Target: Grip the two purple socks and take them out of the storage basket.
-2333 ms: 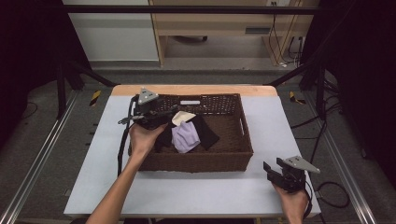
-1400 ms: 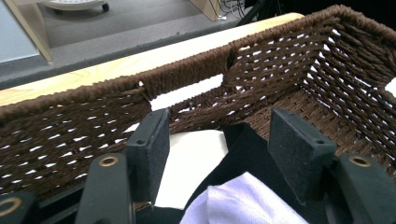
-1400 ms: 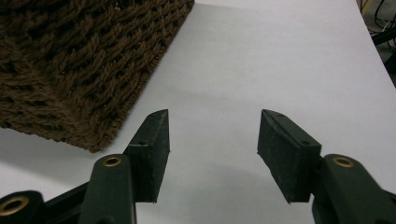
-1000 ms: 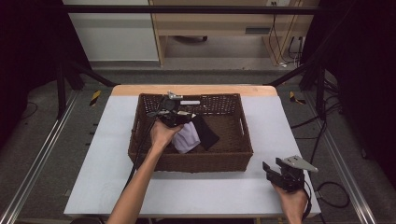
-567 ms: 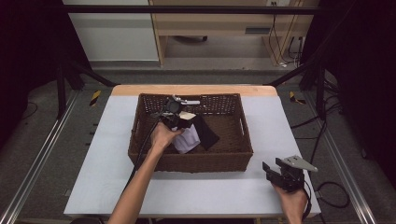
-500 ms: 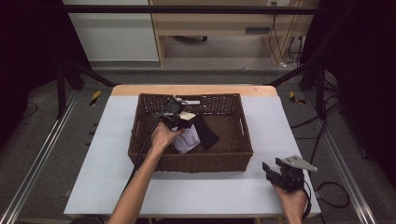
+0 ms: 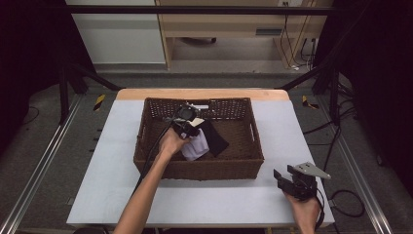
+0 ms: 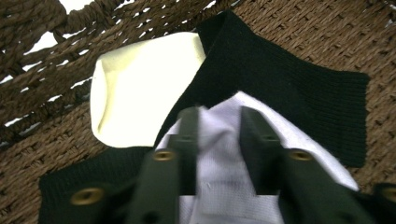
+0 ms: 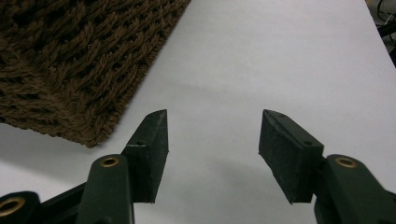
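A brown wicker basket [image 7: 199, 168] stands in the middle of the table and holds a pale lavender cloth [image 7: 197, 147], a black cloth [image 7: 215, 139] and a cream cloth [image 7: 198, 121]. My left gripper [image 7: 190, 127] reaches down into the basket. In the left gripper view its jaws [image 8: 217, 114] have just been closing and now pinch a fold of the lavender cloth [image 8: 219, 158], which lies on the black cloth [image 8: 280, 74] next to the cream cloth [image 8: 140, 84]. My right gripper [image 7: 280, 176] rests near the table's front right corner, and its jaws [image 9: 212, 126] stand open over bare table.
The white table top [image 7: 97, 161] has free room left and right of the basket. The basket's woven wall [image 9: 70, 60] is just ahead and left of my right gripper. A cable trails from the left gripper over the basket's front rim.
The left gripper has dipped lower onto the lavender cloth and its jaws have closed on it. The right gripper has stayed still.
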`<state>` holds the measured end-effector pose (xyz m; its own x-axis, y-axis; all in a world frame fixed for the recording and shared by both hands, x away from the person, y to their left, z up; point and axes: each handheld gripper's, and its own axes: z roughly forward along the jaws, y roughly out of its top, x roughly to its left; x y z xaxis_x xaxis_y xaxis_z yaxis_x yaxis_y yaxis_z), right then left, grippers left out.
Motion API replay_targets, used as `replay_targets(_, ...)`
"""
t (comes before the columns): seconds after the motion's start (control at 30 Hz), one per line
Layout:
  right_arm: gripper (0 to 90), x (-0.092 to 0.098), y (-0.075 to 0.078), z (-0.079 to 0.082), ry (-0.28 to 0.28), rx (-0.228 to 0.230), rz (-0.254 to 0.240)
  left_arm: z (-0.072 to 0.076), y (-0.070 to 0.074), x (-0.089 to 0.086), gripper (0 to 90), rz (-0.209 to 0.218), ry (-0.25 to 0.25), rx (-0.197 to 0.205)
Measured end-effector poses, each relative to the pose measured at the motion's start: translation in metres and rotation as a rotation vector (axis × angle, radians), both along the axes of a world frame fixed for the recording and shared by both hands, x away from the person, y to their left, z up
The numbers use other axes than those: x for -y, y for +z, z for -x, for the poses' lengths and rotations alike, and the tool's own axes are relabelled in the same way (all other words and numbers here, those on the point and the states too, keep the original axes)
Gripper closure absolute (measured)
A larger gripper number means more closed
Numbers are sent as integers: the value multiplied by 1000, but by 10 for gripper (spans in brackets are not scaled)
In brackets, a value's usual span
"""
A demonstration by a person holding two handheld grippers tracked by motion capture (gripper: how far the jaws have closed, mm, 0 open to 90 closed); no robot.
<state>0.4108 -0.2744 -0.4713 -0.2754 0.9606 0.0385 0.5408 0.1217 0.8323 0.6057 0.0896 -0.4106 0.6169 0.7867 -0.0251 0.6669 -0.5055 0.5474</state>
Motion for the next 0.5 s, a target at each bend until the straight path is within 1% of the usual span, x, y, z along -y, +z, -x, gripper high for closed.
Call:
replay_targets(0.07, 427, 1, 0, 0, 0, 3, 8, 1, 2, -2, 796, 24, 1, -5)
replay_targets(0.17, 428, 1, -1, 0, -1, 2, 9, 3, 4, -3, 821, 38, -7, 6)
replay_targets(0.27, 431, 2, -1, 1, -5, 2, 7, 8, 9, -4, 827, 60, -28, 52)
replay_targets(0.33, 432, 2, 0, 1, -6, -1, 1, 12, 14, -6, 830, 68, -34, 99)
replay_targets(0.37, 433, 2, 0, 1, -7, 2, 5, 13, 17, -7, 832, 90, -36, 119)
replay_targets(0.5, 435, 2, 0, 1, -9, -2, 7, 17, 25, -14, 836, 138, -27, 164)
